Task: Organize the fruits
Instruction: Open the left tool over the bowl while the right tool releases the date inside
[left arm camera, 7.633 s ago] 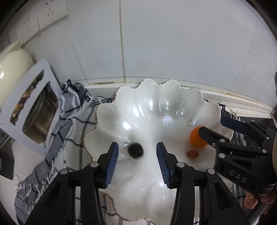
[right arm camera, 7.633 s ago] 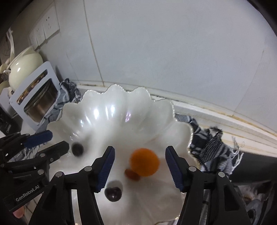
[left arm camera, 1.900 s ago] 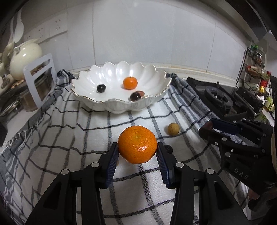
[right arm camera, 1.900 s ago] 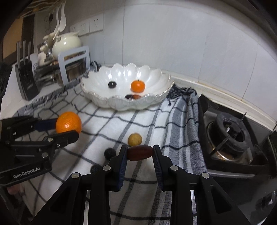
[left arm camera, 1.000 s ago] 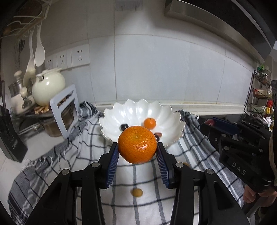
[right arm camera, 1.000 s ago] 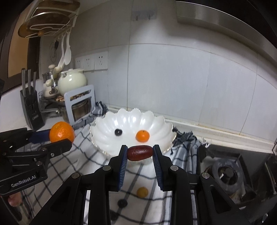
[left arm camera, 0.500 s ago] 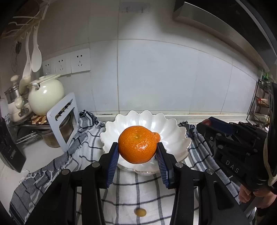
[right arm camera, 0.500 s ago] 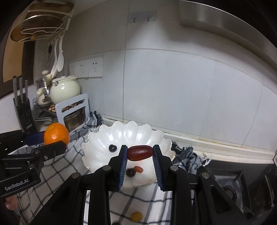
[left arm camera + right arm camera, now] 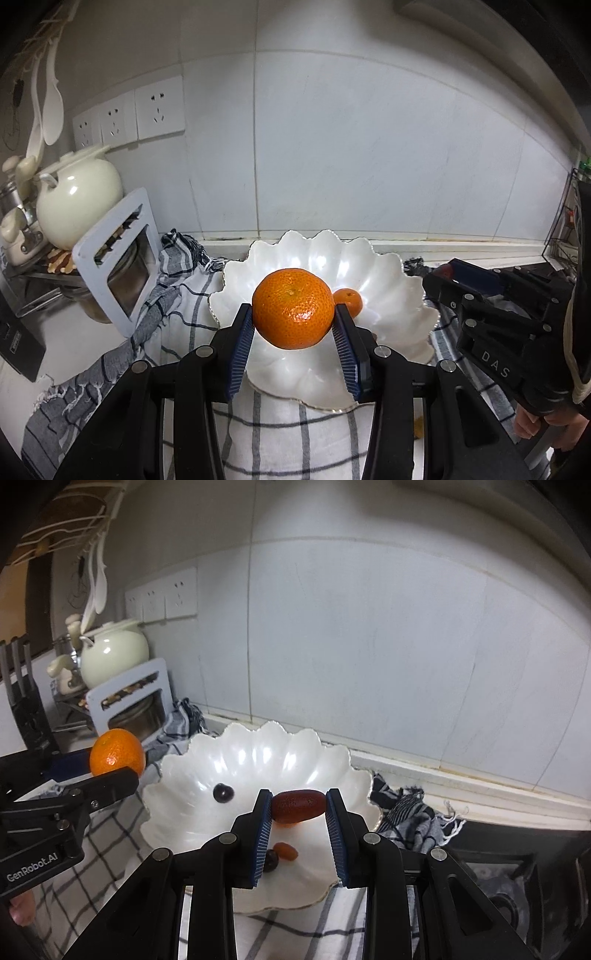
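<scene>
My left gripper [image 9: 293, 321] is shut on a large orange [image 9: 293, 309], held above the near rim of the white scalloped bowl [image 9: 388, 269]. A smaller orange [image 9: 350, 301] lies inside the bowl just behind it. My right gripper [image 9: 299, 808] is shut on a reddish-brown date [image 9: 299, 805], also over the bowl [image 9: 258, 757]. In the right wrist view the bowl holds a dark grape [image 9: 223, 793], a small brown fruit [image 9: 286, 851] and another dark fruit [image 9: 271, 860]. The left gripper with its orange [image 9: 117, 752] shows at the left there.
The bowl rests on a checked cloth [image 9: 177, 280] against a tiled wall. At the left stand a cream teapot [image 9: 77, 206], a white-framed rack over a steel pot [image 9: 118, 273] and a knife block [image 9: 26, 709]. A gas hob [image 9: 517, 886] lies at the right.
Both grippers have moved forward toward the wall and now hang over the bowl, each still holding its fruit. The loose fruits on the cloth have dropped out of view.
</scene>
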